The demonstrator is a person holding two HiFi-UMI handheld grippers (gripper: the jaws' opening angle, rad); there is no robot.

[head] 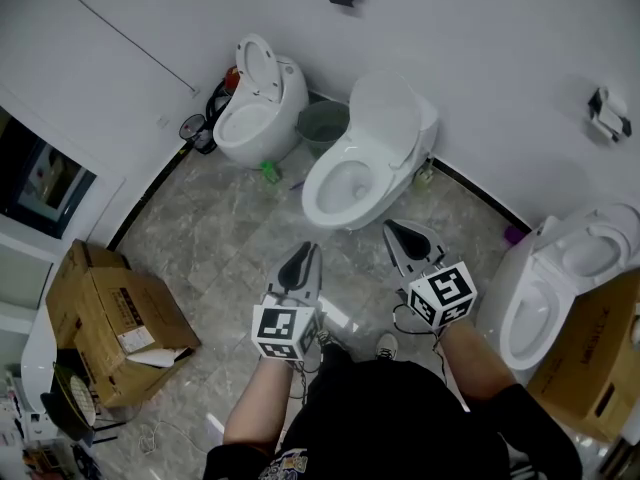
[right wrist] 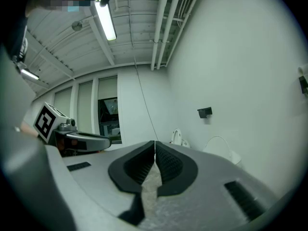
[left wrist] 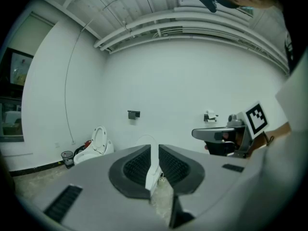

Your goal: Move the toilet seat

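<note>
White oval toilet seat (head: 385,118) stands tipped up at the back of the middle white toilet bowl (head: 340,190), upper centre of the head view. Below it and well clear, the left gripper (head: 303,255) and right gripper (head: 400,230) hover over the grey marble floor (head: 210,238), each with jaws pressed together on nothing. The left gripper view shows the seat (left wrist: 147,141) straight past its tips. The right gripper view has it off to the right (right wrist: 221,148).
</note>
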